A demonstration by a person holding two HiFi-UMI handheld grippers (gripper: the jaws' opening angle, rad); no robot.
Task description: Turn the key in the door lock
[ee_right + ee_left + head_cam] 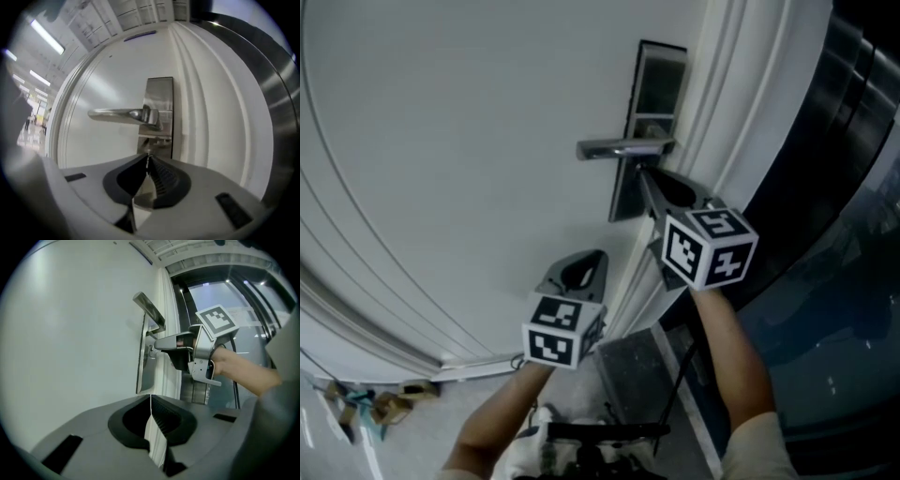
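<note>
A steel lock plate [652, 84] with a lever handle [619, 148] sits near the edge of the white door [469, 169]. Just under the handle, my right gripper [642, 178] reaches level to the plate. In the left gripper view its tips pinch a small metal key [151, 351] at the plate [142, 362]. The right gripper view shows the right gripper [148, 156] with its jaws closed together below the handle [122, 114], and the key is barely visible at their tips. My left gripper [598, 255] hangs lower and to the left, off the door. There the left gripper [150, 396] is shut and empty.
The white moulded door frame [712, 103] runs just right of the lock plate. A dark glass and metal panel [834, 187] stands beyond it. Scraps of paper and tape [366, 403] lie on the floor at lower left. Dark gear [609, 436] hangs at my waist.
</note>
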